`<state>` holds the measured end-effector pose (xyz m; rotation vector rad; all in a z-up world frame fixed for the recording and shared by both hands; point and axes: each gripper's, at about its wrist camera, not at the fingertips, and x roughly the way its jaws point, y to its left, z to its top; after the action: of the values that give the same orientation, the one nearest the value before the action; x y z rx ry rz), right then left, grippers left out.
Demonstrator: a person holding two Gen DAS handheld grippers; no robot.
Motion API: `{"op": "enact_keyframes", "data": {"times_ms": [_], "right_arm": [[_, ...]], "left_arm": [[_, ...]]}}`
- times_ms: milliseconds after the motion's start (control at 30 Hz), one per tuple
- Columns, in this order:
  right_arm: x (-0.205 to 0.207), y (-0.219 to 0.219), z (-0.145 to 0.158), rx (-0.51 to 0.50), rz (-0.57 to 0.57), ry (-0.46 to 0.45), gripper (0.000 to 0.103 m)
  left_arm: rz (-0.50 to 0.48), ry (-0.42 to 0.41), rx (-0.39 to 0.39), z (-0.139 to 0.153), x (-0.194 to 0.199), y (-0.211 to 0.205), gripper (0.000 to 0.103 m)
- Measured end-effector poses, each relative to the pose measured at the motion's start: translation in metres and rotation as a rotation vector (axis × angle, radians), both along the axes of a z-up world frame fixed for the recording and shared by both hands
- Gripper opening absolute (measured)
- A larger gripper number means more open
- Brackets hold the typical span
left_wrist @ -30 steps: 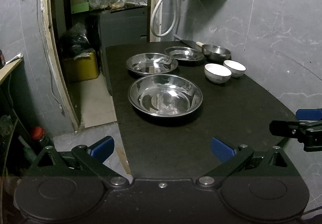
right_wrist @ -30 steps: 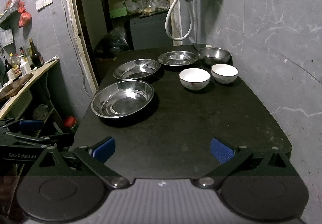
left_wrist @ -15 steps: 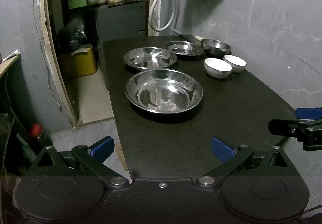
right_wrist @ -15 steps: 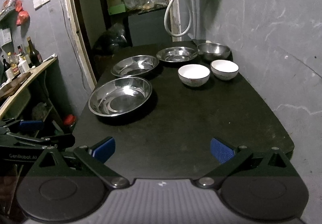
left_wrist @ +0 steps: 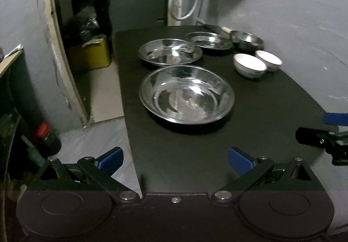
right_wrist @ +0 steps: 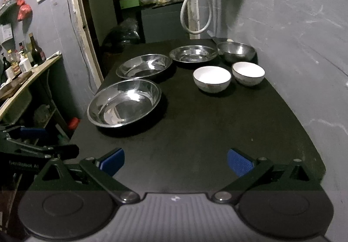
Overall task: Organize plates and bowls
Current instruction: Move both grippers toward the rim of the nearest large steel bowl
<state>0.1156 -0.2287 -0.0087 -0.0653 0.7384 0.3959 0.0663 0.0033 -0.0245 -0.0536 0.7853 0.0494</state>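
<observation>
A dark surface (right_wrist: 217, 128) is seen with shiny metal plates and bowls set on it. The big steel plate (right_wrist: 124, 106) is placed nearest, on the left side of the surface. Just behind it a second steel plate (right_wrist: 144, 66) is found, and their rims look very close, but it cannot be told if they touch. A smaller steel plate (right_wrist: 193, 53) is set farther back, and a steel bowl (right_wrist: 236, 51) is placed to its right, by the gray wall (right_wrist: 293, 24). Two white bowls are kept side by side in front of the steel bowl: the left white bowl (right_wrist: 211, 78) and the right white bowl (right_wrist: 248, 73). They are very near each other. All the dishes are set upright and none are stacked. The left tool (left_wrist: 175, 158) is held over the near left edge of the surface, with its blue fingers (left_wrist: 111, 158) spread wide apart and nothing between them. The right tool (right_wrist: 175, 159) is held over the near end of the surface, also spread wide apart and holding nothing. Both tools are kept well apart from the dishes. A white hose (right_wrist: 196, 11) is hung on the far wall, and bottles (right_wrist: 35, 50) are seen on a shelf (right_wrist: 28, 81) at the left.
</observation>
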Motion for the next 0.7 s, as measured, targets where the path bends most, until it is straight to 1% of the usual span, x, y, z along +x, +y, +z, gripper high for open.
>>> {"op": "enact_keyframes", "data": {"times_ms": [100, 367, 567, 700], "right_arm": [[0.023, 0.002, 0.0, -0.002, 0.032, -0.005, 0.103], [0.094, 0.01, 0.01, 0.031, 0.119, -0.075, 0.103], [0.127, 0.024, 0.011, 0.074, 0.209, -0.081, 0.103], [0.147, 0.033, 0.01, 0.103, 0.244, -0.067, 0.103]], "left_arm": [[0.037, 0.022, 0.006, 0.001, 0.018, 0.002, 0.102], [0.121, 0.026, 0.039, 0.022, 0.083, 0.006, 0.102], [0.193, 0.011, 0.087, 0.038, 0.115, 0.01, 0.102], [0.225, 0.023, 0.085, 0.044, 0.133, 0.021, 0.102]]}}
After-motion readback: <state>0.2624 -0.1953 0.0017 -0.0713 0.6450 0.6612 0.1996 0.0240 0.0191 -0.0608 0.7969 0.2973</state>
